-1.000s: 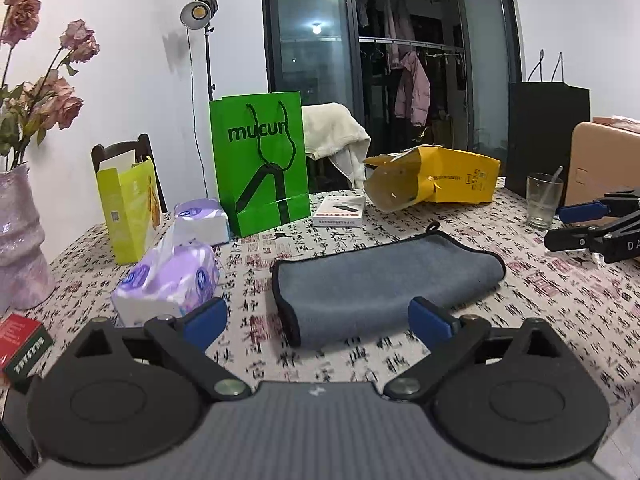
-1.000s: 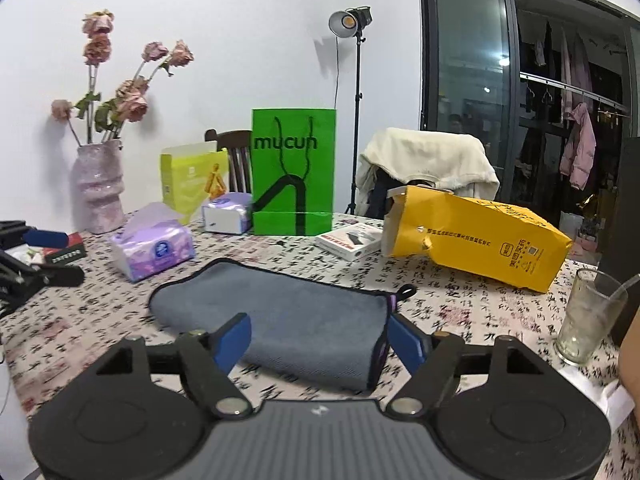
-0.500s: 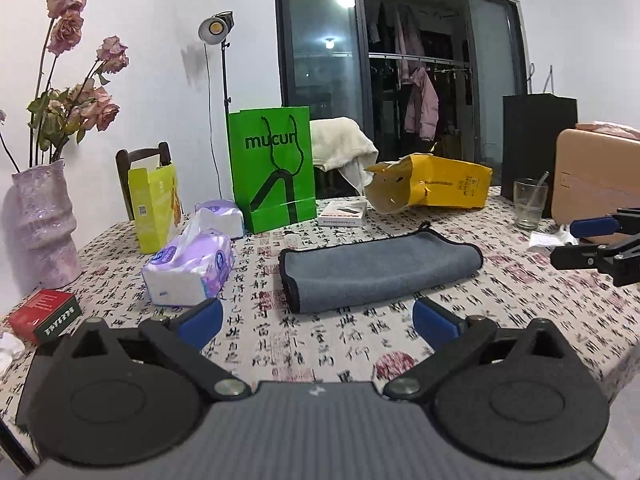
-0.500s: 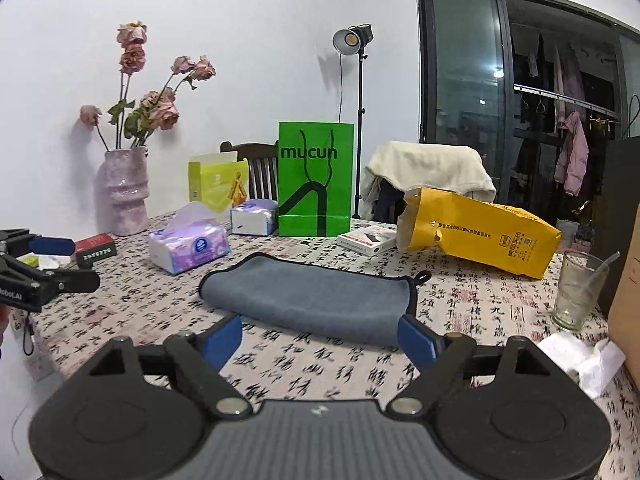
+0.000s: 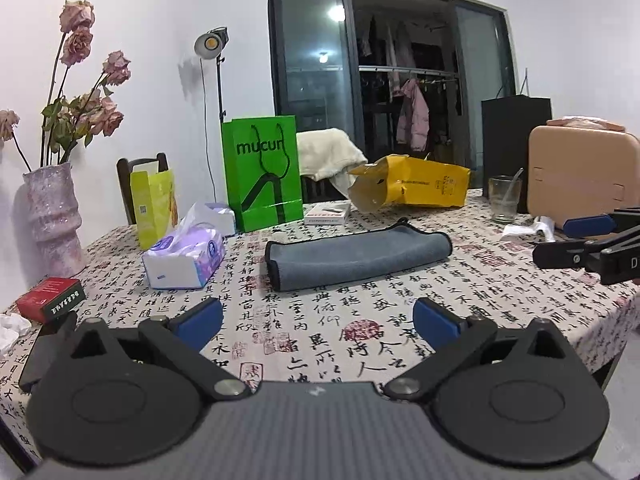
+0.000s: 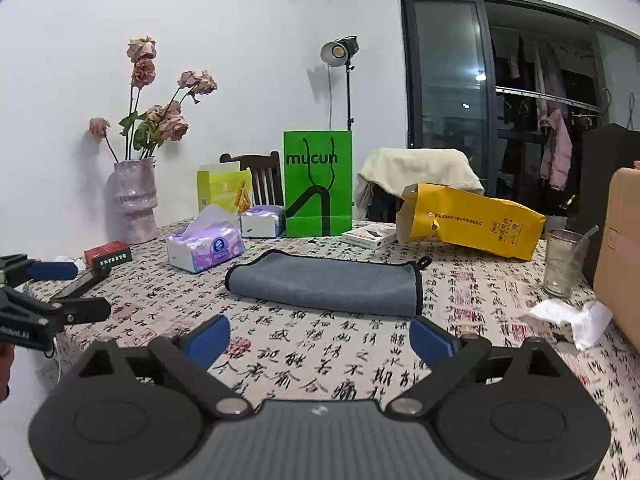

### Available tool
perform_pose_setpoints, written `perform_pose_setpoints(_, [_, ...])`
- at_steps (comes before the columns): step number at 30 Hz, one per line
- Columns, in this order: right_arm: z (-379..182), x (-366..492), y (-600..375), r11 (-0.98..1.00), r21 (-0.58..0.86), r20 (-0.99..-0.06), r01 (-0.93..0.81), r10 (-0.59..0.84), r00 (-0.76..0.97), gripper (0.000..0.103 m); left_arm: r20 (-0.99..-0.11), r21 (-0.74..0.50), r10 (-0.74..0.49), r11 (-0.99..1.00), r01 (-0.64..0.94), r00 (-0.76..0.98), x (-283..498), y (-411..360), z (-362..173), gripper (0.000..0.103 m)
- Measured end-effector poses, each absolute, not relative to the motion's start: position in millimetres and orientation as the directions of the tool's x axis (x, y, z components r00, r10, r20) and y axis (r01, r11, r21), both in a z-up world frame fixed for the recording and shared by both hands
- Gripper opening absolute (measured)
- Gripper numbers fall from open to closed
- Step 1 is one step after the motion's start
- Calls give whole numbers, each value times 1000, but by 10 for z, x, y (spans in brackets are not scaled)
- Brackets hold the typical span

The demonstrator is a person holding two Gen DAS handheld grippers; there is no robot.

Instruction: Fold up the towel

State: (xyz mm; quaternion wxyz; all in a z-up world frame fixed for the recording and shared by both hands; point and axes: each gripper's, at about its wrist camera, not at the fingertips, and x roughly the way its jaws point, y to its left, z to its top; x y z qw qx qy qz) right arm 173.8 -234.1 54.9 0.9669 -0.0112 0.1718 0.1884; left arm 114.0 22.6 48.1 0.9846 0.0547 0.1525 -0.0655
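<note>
A grey towel (image 5: pixel 356 258) with black trim lies folded flat on the patterned tablecloth; it also shows in the right wrist view (image 6: pixel 326 282). My left gripper (image 5: pixel 318 320) is open and empty, well back from the towel near the table's front. My right gripper (image 6: pixel 319 336) is open and empty, also back from the towel. Each gripper shows in the other's view: the right gripper at the right edge (image 5: pixel 576 240), the left gripper at the left edge (image 6: pixel 60 290).
Behind the towel stand a green bag (image 5: pixel 262 174), a yellow bag (image 5: pixel 416 188), tissue packs (image 5: pixel 184 258), a small white box (image 5: pixel 326 214), a glass (image 5: pixel 504 199) and a tan case (image 5: pixel 582 172). A vase (image 5: pixel 50 220) and red box (image 5: pixel 50 298) sit left.
Both grippers have drawn back and up from the towel, which now looks smaller and farther. The towel lies unmoved. Both grippers stay open.
</note>
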Motion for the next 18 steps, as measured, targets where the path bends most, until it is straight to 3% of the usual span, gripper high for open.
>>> perform_pose_setpoints(18, [422, 913, -2070, 933, 70, -280, -354, 359, 890, 103, -321, 28, -57, 997, 69, 945, 520, 246, 298, 103])
